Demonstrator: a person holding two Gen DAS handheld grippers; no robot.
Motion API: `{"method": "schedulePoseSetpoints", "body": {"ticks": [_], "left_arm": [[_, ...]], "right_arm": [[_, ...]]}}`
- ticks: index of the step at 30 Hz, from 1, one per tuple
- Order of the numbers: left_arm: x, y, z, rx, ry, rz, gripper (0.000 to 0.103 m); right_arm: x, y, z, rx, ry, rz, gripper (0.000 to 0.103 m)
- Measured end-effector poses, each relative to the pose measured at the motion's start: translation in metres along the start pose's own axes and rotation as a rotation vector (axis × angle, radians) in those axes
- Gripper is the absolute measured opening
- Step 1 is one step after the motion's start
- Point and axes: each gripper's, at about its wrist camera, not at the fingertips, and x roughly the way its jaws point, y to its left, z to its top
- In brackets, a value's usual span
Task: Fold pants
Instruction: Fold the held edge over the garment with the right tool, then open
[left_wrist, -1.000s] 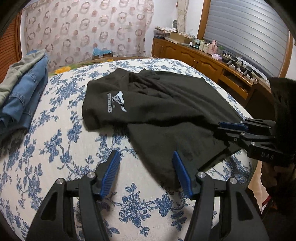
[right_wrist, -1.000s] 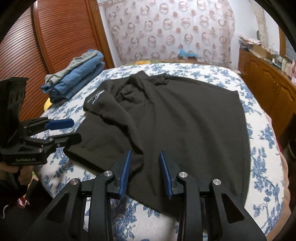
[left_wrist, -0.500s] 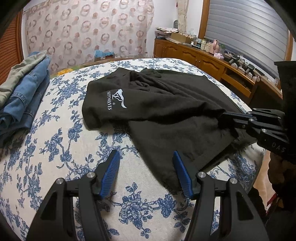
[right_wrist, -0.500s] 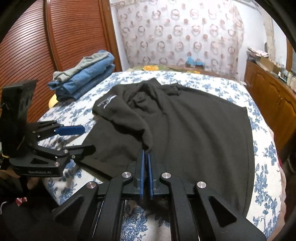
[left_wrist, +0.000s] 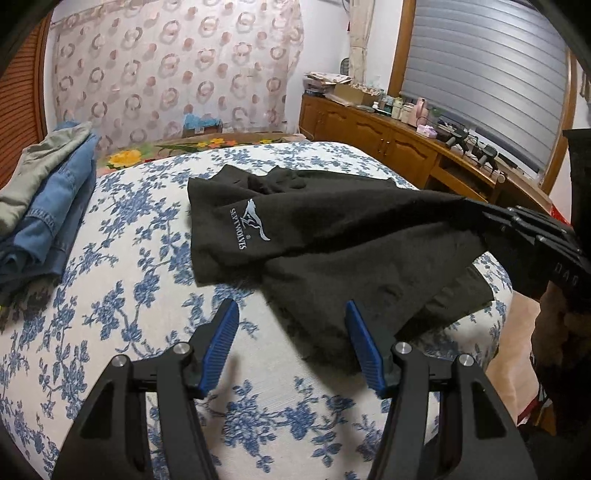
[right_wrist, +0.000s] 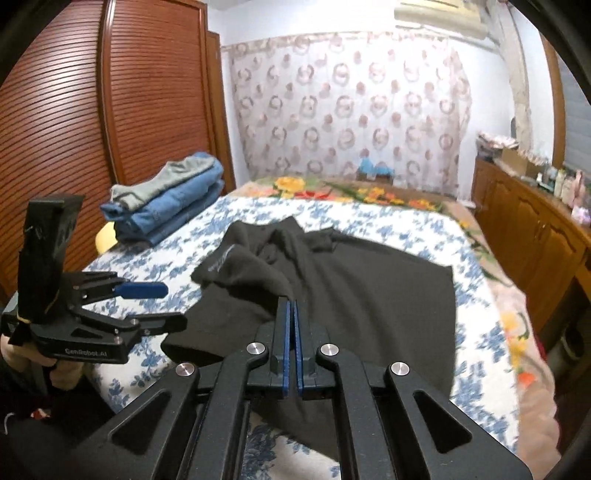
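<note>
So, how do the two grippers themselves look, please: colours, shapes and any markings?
Both are matte black frames with triangular cut-outs and round silver screws. The left gripper carries ribbed blue pads on its fingers; the right gripper has the same blue pads. Seen from the right wrist, the left gripper's base bears small pale lettering and a tall black block on top. No cables show.

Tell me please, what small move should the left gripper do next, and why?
Probably ease the left gripper forward and close on the near edge of the black pants: its jaws are open and empty, while the right gripper is already shut on the fabric, lifting it.
</note>
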Motion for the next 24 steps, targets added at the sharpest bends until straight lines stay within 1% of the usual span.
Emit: {"method": "schedulePoseSetpoints", "body": {"ticks": [6,15,24], "left_arm": [[0.004,-0.009,0.007,0.013,0.001,-0.003,0.060],[0.009,-0.016,0.013,0.023,0.009,-0.006,0.060],[0.016,-0.029,0.017,0.047,0.018,-0.018,0.060]], "right_arm": [[-0.014,-0.009,0.001,-0.006,-0.027,-0.037,0.000],[-0.036,-0.036,-0.001,0.024,-0.057,-0.094,0.000],[-0.049,-0.051,-0.013,0.046,-0.052,-0.130,0.000]]}}
